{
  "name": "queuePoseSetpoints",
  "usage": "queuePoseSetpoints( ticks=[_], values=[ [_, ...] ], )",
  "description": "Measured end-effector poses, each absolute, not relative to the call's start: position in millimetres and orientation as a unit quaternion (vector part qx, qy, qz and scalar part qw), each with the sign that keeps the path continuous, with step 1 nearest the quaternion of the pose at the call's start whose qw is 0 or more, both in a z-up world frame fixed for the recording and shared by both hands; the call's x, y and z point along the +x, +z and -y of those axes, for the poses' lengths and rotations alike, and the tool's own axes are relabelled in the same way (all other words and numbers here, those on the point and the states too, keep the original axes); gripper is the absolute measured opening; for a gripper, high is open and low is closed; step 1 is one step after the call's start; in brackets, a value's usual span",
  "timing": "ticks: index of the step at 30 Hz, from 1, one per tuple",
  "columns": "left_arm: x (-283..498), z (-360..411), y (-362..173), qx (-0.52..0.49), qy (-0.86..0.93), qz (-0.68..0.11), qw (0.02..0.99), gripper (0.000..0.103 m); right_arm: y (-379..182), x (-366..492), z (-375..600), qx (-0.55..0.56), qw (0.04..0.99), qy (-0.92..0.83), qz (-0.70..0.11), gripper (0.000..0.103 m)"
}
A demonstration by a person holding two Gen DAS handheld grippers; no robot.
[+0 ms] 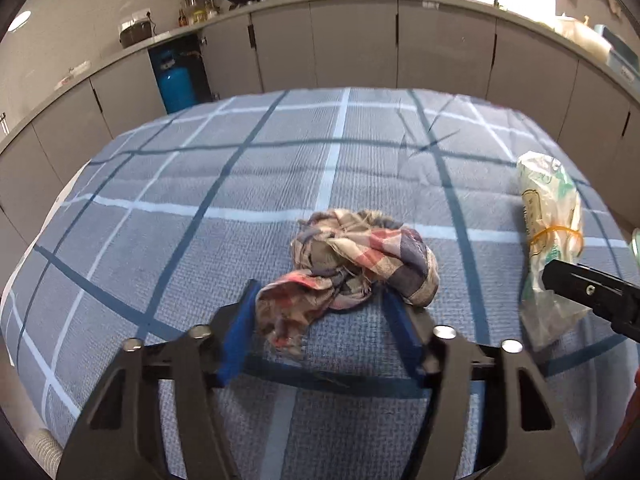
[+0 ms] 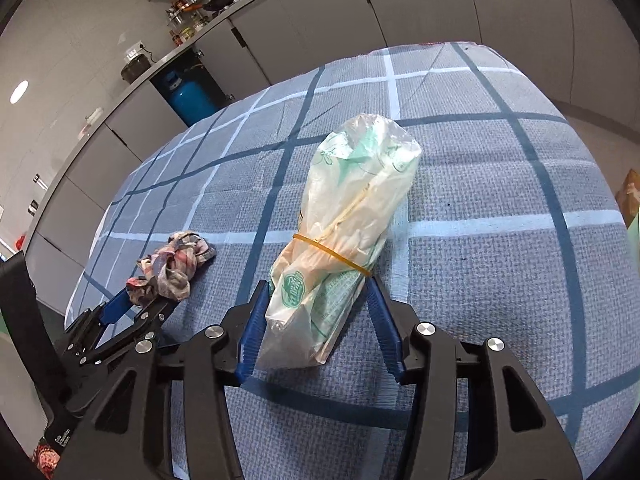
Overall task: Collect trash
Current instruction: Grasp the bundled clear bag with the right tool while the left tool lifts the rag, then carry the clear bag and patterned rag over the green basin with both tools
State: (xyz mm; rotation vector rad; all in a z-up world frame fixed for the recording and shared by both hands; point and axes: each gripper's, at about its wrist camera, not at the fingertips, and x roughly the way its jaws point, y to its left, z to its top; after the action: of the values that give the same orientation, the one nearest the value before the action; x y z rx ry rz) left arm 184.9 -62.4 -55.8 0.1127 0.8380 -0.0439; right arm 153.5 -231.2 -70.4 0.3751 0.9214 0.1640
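L gripper (image 1: 320, 312) jaws wide, astride rag (image 1: 360, 264); R gripper (image 2: 316, 316) wide, astride banded bag (image 2: 352, 216), right of rag. Close both squarely before lifting.

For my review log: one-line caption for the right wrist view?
Right gripper open around a rubber-banded plastic bag on the checked cloth; crumpled rag at left.

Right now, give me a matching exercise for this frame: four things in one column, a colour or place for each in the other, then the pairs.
Things:
1. crumpled cloth
2. plastic bag
3. gas cylinder
4. rubber band

Descriptions:
A. blue, under the counter
B. between the right gripper's pads
C. yellow, around the bag
D. plaid, between the left gripper's pads

Pairs: 1-D, 2-B, 3-A, 4-C
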Motion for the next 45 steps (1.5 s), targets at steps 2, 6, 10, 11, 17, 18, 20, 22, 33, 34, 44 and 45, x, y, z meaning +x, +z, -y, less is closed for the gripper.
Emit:
queuePoseSetpoints(
  ticks=[2,6,10,11,17,18,20,22,33,34,44,45],
  values=[
    [187.5,62.5,-62.0,0.051,-0.026,-0.422,0.905,0.042,-70.9,153.9,232.0,0.187,0.873,0.084,-0.442,0.041],
    [186.0,64.6,-61.1,0.058,-0.029,-0.418,0.906,0.027,-71.1,152.1,234.9,0.193,0.872,0.087,-0.441,0.033],
    [184.3,66.2,-59.8,0.062,-0.029,-0.413,0.908,0.017,-67.8,147.4,237.1,0.19,0.875,0.087,-0.437,0.032],
    [183.8,65.9,-59.2,0.061,-0.029,-0.412,0.909,0.016,-66.4,146.3,237.2,0.187,0.876,0.087,-0.435,0.032],
    [178.0,68.9,-54.2,0.055,-0.03,-0.402,0.914,0.014,-60.4,137.3,244.6,0.167,0.888,0.072,-0.422,0.032],
    [175.5,71.9,-52.3,0.055,-0.033,-0.399,0.915,0.014,-60.4,135.9,246.7,0.167,0.889,0.07,-0.421,0.032],
    [172.5,76.9,-49.9,0.058,-0.036,-0.395,0.916,0.014,-59.8,132.5,251.9,0.17,0.89,0.069,-0.418,0.032],
    [168.6,84.2,-47.1,0.062,-0.041,-0.39,0.918,0.014,-59.1,129.7,256.6,0.17,0.891,0.065,-0.417,0.032],
    [148.5,133.1,-32.2,0.076,-0.082,-0.369,0.923,0.014,-49.3,100.7,292.9,0.169,0.903,0.032,-0.393,0.032],
    [146.7,138.4,-31.1,0.077,-0.087,-0.368,0.923,0.014,-48.8,98.3,296.9,0.17,0.904,0.03,-0.392,0.032],
    [123.6,200.9,-20.6,0.082,-0.158,-0.349,0.92,0.014,-40.2,68.2,334.1,0.15,0.918,-0.032,-0.366,0.032],
    [121.3,207.0,-20.0,0.083,-0.165,-0.348,0.919,0.014,-39.4,65.1,338.4,0.145,0.919,-0.04,-0.363,0.032]
  ],
)
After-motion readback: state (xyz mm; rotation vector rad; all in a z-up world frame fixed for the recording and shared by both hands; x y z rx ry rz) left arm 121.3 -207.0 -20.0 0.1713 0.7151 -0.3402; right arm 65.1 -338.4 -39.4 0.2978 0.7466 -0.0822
